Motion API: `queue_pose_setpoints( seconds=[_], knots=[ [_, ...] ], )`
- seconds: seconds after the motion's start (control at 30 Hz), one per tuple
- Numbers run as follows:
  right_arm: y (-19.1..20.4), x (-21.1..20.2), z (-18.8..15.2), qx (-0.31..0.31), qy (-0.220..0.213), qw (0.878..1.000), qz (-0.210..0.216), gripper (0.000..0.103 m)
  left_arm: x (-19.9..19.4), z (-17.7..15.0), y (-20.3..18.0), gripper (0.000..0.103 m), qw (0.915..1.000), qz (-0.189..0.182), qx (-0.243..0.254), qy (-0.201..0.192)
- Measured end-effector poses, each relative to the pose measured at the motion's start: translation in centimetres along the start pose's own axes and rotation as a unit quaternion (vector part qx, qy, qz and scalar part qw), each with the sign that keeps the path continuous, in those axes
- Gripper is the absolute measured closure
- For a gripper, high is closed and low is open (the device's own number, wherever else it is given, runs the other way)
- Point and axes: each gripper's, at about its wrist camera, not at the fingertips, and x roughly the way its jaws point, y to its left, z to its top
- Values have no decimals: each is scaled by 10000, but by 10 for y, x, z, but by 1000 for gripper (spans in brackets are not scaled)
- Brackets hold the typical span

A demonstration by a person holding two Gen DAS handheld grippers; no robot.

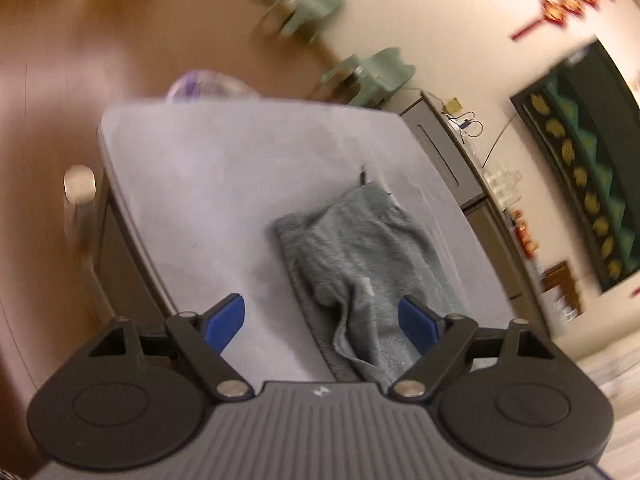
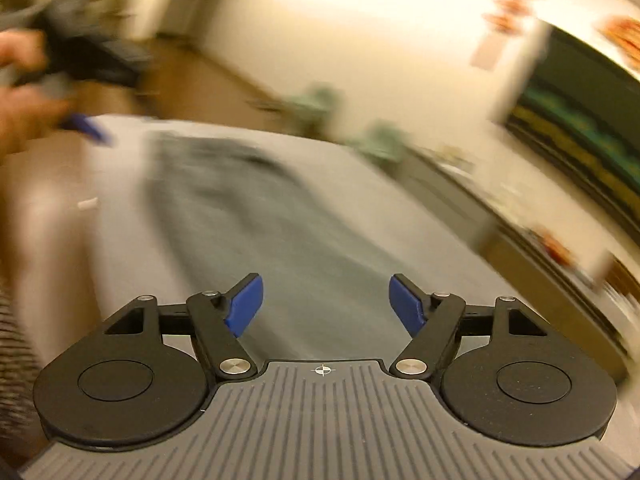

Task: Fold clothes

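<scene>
Folded grey garment [image 1: 360,264] lies lengthwise, pointing away from left gripper [image 1: 322,320]

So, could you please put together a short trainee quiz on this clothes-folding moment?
1. True or false: the left hand-held gripper is shut on the grey-blue garment.
2. What does the garment lie on? A) the wooden floor B) the grey table C) a green chair
3. Fill in: the right hand-held gripper has its jaws ____.

Key: 1 false, both jaws are open and grip nothing; 2 B; 3 open.
</scene>
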Motion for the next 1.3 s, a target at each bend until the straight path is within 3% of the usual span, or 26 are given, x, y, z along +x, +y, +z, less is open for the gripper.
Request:
queue_pose_setpoints(
  seconds=[0.13,0.23,0.27,0.3,0.33,0.43,0.5,0.53,0.6,0.63,0.67,0.7,0.73,0.8,0.83,0.9,1.0,1.07,1.13,1.17,1.23,1.3],
  knots=[
    [83,30,45,-1166,-34,9921,452,30,19,3,-2,16,9996,-85,198,163],
    [108,69,64,-1590,209,9859,488,43,31,1,3,14,9994,-155,270,135],
    [111,81,68,-1660,305,9844,490,60,33,1,1,11,9993,-197,306,71],
    [112,91,73,-1696,422,9834,498,90,37,2,-1,9,9989,-254,402,52],
    [105,95,78,-1561,580,9844,563,97,43,2,-2,8,9982,-314,512,43],
    [75,93,87,-623,776,9884,1147,97,54,2,-10,15,9961,-416,779,-94],
    [56,85,88,-102,854,9840,1558,97,63,0,-12,55,9958,-368,832,-110],
    [48,80,88,71,888,9816,1689,97,69,-1,-10,86,9963,-301,799,-52],
    [34,73,89,293,907,9751,2002,93,70,-2,-7,87,9973,-338,637,-118],
    [25,69,90,417,924,9698,2217,86,68,-2,-9,88,9972,-292,665,-198],
    [12,63,94,589,916,9642,2419,65,65,-2,-10,88,9967,-306,702,-257],
    [-3,53,97,815,759,9645,2394,42,63,-2,-12,88,9962,-334,741,-311],
    [-19,46,102,1042,621,9646,2343,40,62,-2,-13,88,9959,-317,775,-342],
    [-54,47,114,1464,541,9667,2026,51,61,-3,-15,88,9953,-256,850,-398],
    [-65,63,115,1504,772,9716,1658,54,60,-4,-17,88,9948,-221,896,-429],
    [-86,95,115,1561,1278,9747,960,80,58,-7,-23,88,9932,-163,1034,-518],
    [-93,156,80,1465,2444,9574,461,85,52,-13,-35,88,9879,-107,1371,-716],
    [-90,168,62,1416,2441,9582,477,85,46,-23,-49,88,9787,-48,1820,-951],
    [-90,180,53,1506,2542,9536,571,85,41,-38,-70,88,9610,39,2468,-1249],
    [-93,186,48,1673,2621,9479,694,80,39,-48,-82,88,9505,38,2798,-1349],
    [-112,189,42,2535,2439,9309,986,56,37,-73,-105,88,9253,18,3473,-1522],
    [-130,186,42,3368,1937,9109,1391,22,37,-99,-124,88,8989,46,4061,-1645]
  ],
)
